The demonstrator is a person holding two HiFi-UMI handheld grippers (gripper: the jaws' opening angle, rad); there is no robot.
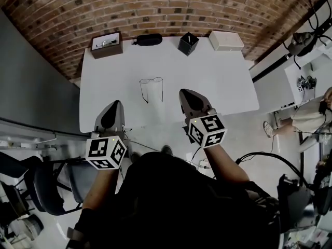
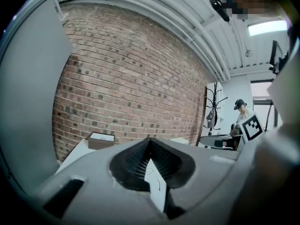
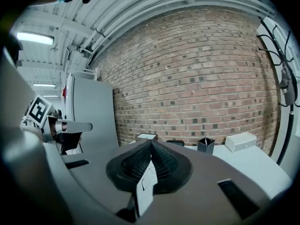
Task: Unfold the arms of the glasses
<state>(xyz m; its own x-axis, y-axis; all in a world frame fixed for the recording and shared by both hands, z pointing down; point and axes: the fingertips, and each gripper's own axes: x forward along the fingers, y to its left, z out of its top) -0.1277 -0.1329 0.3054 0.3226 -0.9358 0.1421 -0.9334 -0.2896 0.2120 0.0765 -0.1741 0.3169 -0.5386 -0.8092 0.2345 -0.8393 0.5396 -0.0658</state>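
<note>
A: Place of the glasses [image 1: 151, 88] to be entered.

B: They are seen lying on the white table [image 1: 223, 82], about mid-table. The lenses are turned toward the brick wall [image 1: 155, 4] and both arms are laid out straight toward the near edge. They are touched by neither tong.

A: State of the left gripper [image 1: 113, 110]?

B: The jaws are pressed together and nothing is clamped between them. It is held over the table's near edge, left of the glasses and apart from them.

A: And the right gripper [image 1: 191, 98]?

B: The jaws are likewise closed on nothing. It is held just right of the glasses, near them but not touching.

A: Any writing or labels?

B: Black-and-white square markers are carried on each cube [image 1: 106, 152]. Along the far edge a brown box [image 1: 107, 44], a black case [image 1: 148, 39], a black pen cup [image 1: 188, 43] and a white box [image 1: 226, 40] are lined up. Any print on them is too small to be read.
</note>
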